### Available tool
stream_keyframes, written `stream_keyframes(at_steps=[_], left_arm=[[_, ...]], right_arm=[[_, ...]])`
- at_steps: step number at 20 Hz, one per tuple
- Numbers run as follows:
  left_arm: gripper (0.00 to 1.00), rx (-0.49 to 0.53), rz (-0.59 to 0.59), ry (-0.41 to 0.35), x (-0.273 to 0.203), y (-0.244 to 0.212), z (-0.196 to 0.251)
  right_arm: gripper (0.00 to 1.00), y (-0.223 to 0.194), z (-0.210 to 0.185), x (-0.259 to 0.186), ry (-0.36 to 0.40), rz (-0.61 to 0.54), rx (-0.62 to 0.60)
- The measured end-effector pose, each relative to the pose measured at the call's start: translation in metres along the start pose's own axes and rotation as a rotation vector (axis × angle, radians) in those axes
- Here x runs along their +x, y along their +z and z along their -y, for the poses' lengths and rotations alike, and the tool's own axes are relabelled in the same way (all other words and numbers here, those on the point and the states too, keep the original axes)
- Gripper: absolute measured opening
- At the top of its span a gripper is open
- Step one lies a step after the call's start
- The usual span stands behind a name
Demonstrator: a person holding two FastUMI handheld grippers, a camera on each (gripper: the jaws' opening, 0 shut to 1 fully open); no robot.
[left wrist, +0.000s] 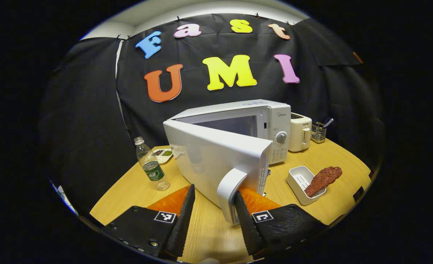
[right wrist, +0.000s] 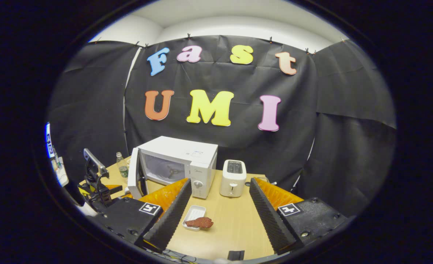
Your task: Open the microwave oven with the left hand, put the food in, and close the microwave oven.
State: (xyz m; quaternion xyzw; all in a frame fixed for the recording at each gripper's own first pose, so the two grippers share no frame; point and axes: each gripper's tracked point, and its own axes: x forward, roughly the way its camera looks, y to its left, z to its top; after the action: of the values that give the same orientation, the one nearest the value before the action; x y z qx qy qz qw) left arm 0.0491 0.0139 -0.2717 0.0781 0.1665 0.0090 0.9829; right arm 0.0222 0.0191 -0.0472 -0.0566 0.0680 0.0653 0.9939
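Left gripper view: the left gripper is spread wide, its two fingers parted over the wooden table; the handle of the microwave door stands between them, close against the inner face of the right-hand finger, with the left-hand finger well apart from it. Whether the finger actually presses the handle cannot be told. The door is swung partly open toward the gripper, and the microwave oven lies straight ahead. Ahead and to the right of the fingers, a small white tray sits on the table with a reddish-brown piece of food lying across its rim. A plastic water bottle stands ahead to the left; a white toaster stands beyond the oven on its right

Right gripper view: the right gripper is likewise spread wide and holds nothing. The tray and food lie on the table between its fingers, nearer the left-hand one; the oven, door ajar, stands ahead to the left, with the toaster just beside it
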Motion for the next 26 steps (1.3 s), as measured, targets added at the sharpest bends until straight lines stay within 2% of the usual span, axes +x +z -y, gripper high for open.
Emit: stream_keyframes(at_steps=[1,2,3,4,5,6,7,8,11,12,13,15,16,17,18,24,25,26], left_arm=[[0.67,0.008,0.012,0.015,-0.002,0.002,-0.011],[0.85,0.004,0.007,0.015,-0.009,0.0,-0.016],[0.94,-0.004,0.008,0.024,-0.014,-0.002,-0.022],[0.94,-0.006,0.004,0.031,-0.018,-0.005,-0.03],[0.94,-0.009,0.006,0.04,-0.022,-0.007,-0.038],[0.94,-0.015,0.001,0.049,-0.027,-0.011,-0.045],[0.94,-0.023,-0.005,0.055,-0.031,-0.014,-0.054],[0.94,-0.029,-0.009,0.063,-0.036,-0.018,-0.061],[0.94,-0.027,-0.014,0.083,-0.051,-0.025,-0.086],[0.94,-0.021,-0.006,0.087,-0.057,-0.026,-0.093],[0.94,-0.015,0.001,0.097,-0.062,-0.025,-0.102],[0.94,-0.003,0.013,0.122,-0.07,-0.026,-0.121],[0.94,0.0,0.007,0.14,-0.072,-0.029,-0.132],[0.94,-0.001,0.001,0.161,-0.075,-0.032,-0.144],[0.94,-0.001,0.0,0.181,-0.078,-0.034,-0.156],[0.94,-0.018,-0.045,0.292,-0.084,-0.05,-0.222],[0.94,-0.026,-0.049,0.307,-0.088,-0.051,-0.227],[0.94,-0.036,-0.05,0.316,-0.093,-0.052,-0.23]], right_arm=[[0.96,-0.002,-0.005,0.0,0.006,-0.004,0.007],[0.96,-0.002,-0.01,0.0,0.012,-0.005,0.015],[1.0,-0.002,-0.015,0.0,0.019,-0.006,0.021],[1.0,-0.003,-0.02,0.0,0.024,-0.007,0.024],[0.96,-0.004,-0.024,-0.001,0.028,-0.01,0.02],[1.0,-0.005,-0.029,-0.003,0.032,-0.007,0.014],[0.96,-0.004,-0.034,-0.003,0.036,-0.006,0.008],[1.0,-0.006,-0.038,-0.002,0.038,-0.01,0.003],[1.0,-0.014,-0.053,-0.001,0.054,-0.019,0.015],[0.96,-0.015,-0.059,0.0,0.059,-0.023,0.018],[1.0,-0.017,-0.065,0.001,0.067,-0.027,0.019],[1.0,-0.022,-0.077,0.004,0.081,-0.03,0.019],[0.96,-0.024,-0.081,0.005,0.083,-0.033,0.016],[0.96,-0.026,-0.084,0.007,0.088,-0.035,0.012],[1.0,-0.03,-0.087,0.009,0.089,-0.041,0.011],[1.0,-0.065,-0.072,0.019,0.069,-0.097,0.027],[0.96,-0.074,-0.063,0.021,0.059,-0.112,0.029],[0.96,-0.084,-0.056,0.025,0.053,-0.131,0.035]])
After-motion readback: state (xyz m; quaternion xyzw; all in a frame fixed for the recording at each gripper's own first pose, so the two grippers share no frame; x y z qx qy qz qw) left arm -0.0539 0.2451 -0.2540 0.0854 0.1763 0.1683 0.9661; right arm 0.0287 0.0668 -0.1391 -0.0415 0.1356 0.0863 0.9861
